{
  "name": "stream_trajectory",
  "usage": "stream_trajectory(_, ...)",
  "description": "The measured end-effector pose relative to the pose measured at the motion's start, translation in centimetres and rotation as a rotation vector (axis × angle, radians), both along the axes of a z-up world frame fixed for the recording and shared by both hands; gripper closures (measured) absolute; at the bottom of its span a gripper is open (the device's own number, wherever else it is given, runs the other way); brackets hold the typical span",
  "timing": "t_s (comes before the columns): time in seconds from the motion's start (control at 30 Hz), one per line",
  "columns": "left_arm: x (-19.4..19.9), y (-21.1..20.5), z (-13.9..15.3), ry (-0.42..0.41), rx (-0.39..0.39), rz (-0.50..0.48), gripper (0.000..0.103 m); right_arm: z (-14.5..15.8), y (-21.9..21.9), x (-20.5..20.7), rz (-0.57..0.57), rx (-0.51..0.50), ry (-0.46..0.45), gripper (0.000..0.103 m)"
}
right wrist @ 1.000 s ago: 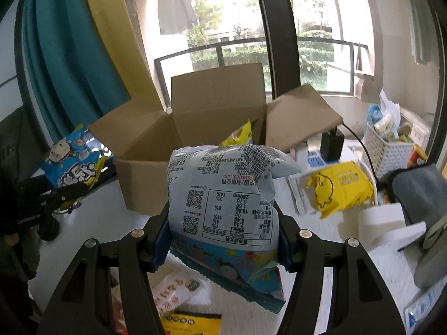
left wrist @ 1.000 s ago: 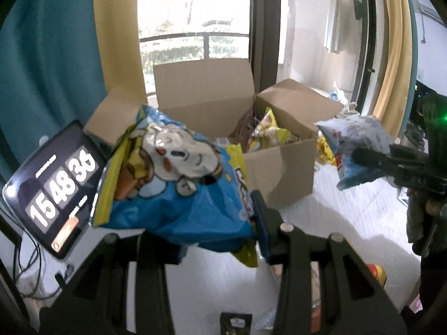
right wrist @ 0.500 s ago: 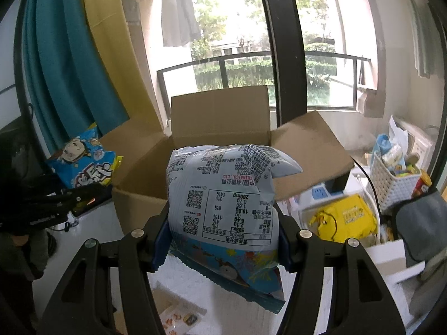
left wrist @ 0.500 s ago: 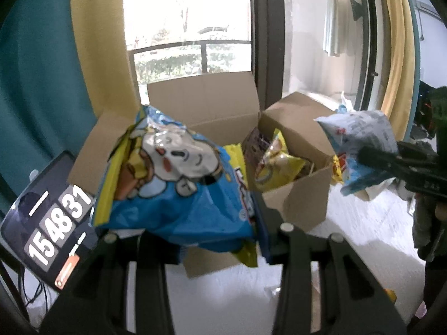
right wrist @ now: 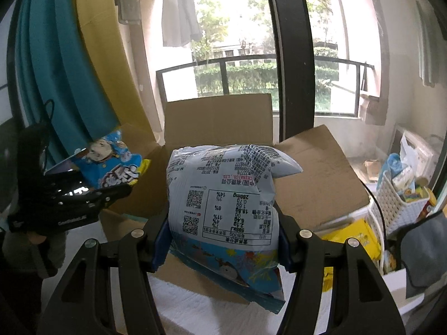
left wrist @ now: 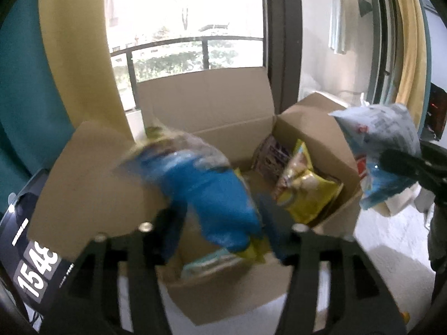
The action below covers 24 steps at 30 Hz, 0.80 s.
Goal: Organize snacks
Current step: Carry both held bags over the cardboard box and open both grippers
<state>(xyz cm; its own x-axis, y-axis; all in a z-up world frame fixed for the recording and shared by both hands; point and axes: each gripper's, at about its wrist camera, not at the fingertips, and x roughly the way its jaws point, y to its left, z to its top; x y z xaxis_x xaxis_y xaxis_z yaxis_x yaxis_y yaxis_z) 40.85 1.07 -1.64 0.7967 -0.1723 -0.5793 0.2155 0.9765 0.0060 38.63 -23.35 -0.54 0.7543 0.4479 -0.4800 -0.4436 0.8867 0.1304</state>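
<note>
Over the open brown cardboard box [left wrist: 206, 111], the left claw [left wrist: 220, 231] is opening, dropping its blue crinkly snack bag [left wrist: 206, 189] inside; the right claw [right wrist: 220, 247] (waiting beside) clamps 1 pale printed snack bag [right wrist: 223, 195].

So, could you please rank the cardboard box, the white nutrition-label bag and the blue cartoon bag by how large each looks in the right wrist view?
1. Cardboard box, largest.
2. White nutrition-label bag, though it sits nearest the camera, which inflates it.
3. Blue cartoon bag, smallest, but farther off.
</note>
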Motion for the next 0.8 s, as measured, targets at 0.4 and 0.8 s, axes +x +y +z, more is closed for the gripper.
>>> stream_trajectory(0.4,-2.0,3.4,1.8,-0.099,-0.012,0.119,0.028,0.1,3.3,3.2,0.036,0.001,-0.02,0.039)
stream_trajectory(0.8,-2.0,7.1,2.8,-0.111,-0.063,0.206,0.027,-0.8,11.1,6.6,0.162,-0.01,0.026,0.035)
